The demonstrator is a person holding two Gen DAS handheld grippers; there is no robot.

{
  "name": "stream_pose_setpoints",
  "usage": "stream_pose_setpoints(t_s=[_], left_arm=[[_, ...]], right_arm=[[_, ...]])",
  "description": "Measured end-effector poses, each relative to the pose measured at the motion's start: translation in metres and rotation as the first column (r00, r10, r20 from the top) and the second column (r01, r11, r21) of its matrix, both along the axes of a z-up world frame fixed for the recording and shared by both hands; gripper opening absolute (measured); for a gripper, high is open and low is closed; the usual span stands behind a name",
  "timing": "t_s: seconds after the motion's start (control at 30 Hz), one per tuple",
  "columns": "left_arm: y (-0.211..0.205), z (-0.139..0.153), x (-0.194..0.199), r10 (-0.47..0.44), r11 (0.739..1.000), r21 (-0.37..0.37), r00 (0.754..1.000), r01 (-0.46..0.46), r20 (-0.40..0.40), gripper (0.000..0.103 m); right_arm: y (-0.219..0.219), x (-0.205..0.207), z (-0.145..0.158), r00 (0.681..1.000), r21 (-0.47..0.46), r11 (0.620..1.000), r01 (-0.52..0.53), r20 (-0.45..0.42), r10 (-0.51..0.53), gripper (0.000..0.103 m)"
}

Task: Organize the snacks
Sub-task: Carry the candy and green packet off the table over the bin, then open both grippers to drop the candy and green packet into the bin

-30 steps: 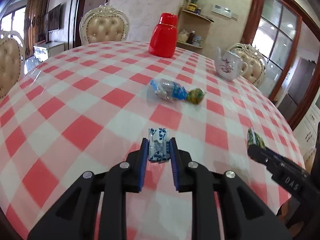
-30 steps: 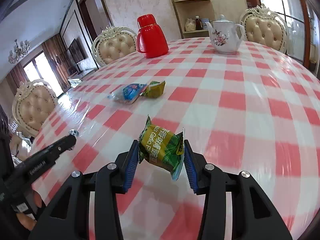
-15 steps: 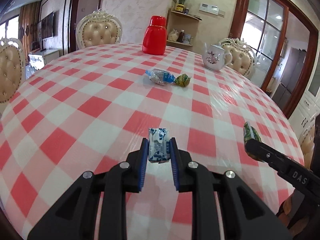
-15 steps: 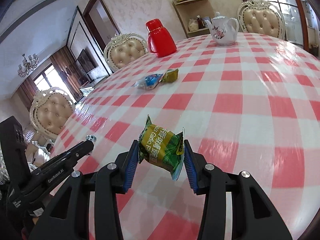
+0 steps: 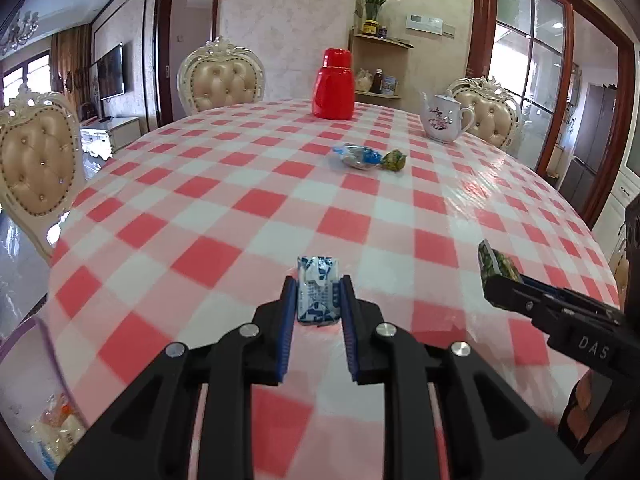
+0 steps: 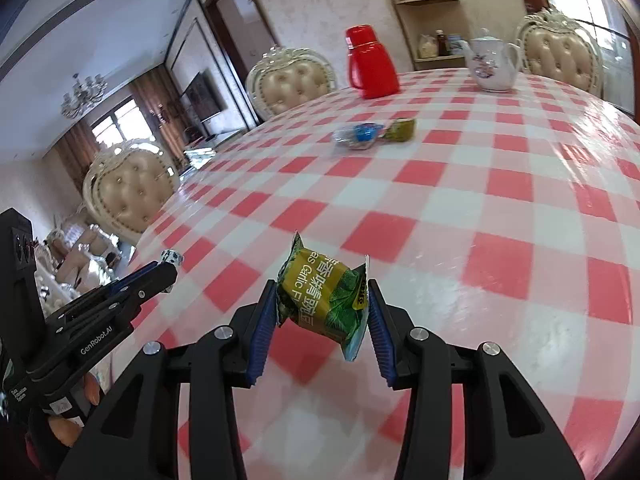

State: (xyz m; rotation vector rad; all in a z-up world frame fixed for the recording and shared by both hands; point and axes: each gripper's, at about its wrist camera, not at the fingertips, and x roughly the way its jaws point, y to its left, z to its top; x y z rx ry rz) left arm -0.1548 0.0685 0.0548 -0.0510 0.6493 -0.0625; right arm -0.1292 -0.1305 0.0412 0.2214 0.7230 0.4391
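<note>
My left gripper [image 5: 318,298] is shut on a small blue-and-white candy [image 5: 317,292], held above the near part of the red-checked table [image 5: 224,216]. My right gripper [image 6: 322,304] is shut on a green snack packet [image 6: 324,294], also held above the table. Each gripper shows in the other's view: the right one [image 5: 496,276] at the right, the left one [image 6: 168,266] at the left. A blue-wrapped snack [image 5: 356,157] and a small green packet [image 5: 394,159] lie together mid-table, also in the right wrist view [image 6: 358,135].
A red thermos [image 5: 334,84] and a white teapot [image 5: 444,118] stand at the far side. Padded chairs [image 5: 220,76] ring the table. A clear bag with snacks [image 5: 52,432] sits at the lower left, off the table edge.
Both grippers have pulled back toward the near table edge and risen, each keeping its snack. The snacks on the table now look farther away.
</note>
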Motion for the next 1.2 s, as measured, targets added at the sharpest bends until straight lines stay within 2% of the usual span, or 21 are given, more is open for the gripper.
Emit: stream_pose_setpoints(t_s=[0.3,0.5,0.87,0.97,1.2], left_arm=[[0.049,0.008,-0.036,0.070,0.998,0.008,0.997,-0.070,0.019,0.022],[0.082,0.009,-0.058,0.103,0.995,0.014,0.994,-0.104,0.021,0.022],[0.137,0.015,-0.077,0.169,0.985,0.027,0.986,-0.169,0.006,0.022],[0.148,0.015,-0.080,0.162,0.985,0.069,0.987,-0.160,-0.020,0.022],[0.184,0.021,-0.096,0.179,0.981,0.089,0.983,-0.175,-0.042,0.022]], right_arm=[[0.050,-0.026,0.007,0.992,-0.039,0.991,-0.127,0.013,0.128,0.043],[0.094,-0.047,0.013,0.970,-0.074,0.969,-0.237,0.029,0.240,0.043],[0.172,-0.085,0.018,0.904,-0.166,0.895,-0.414,0.045,0.426,0.043],[0.192,-0.098,0.019,0.876,-0.193,0.865,-0.462,0.049,0.479,0.043],[0.233,-0.125,0.018,0.805,-0.244,0.790,-0.563,0.057,0.591,0.043]])
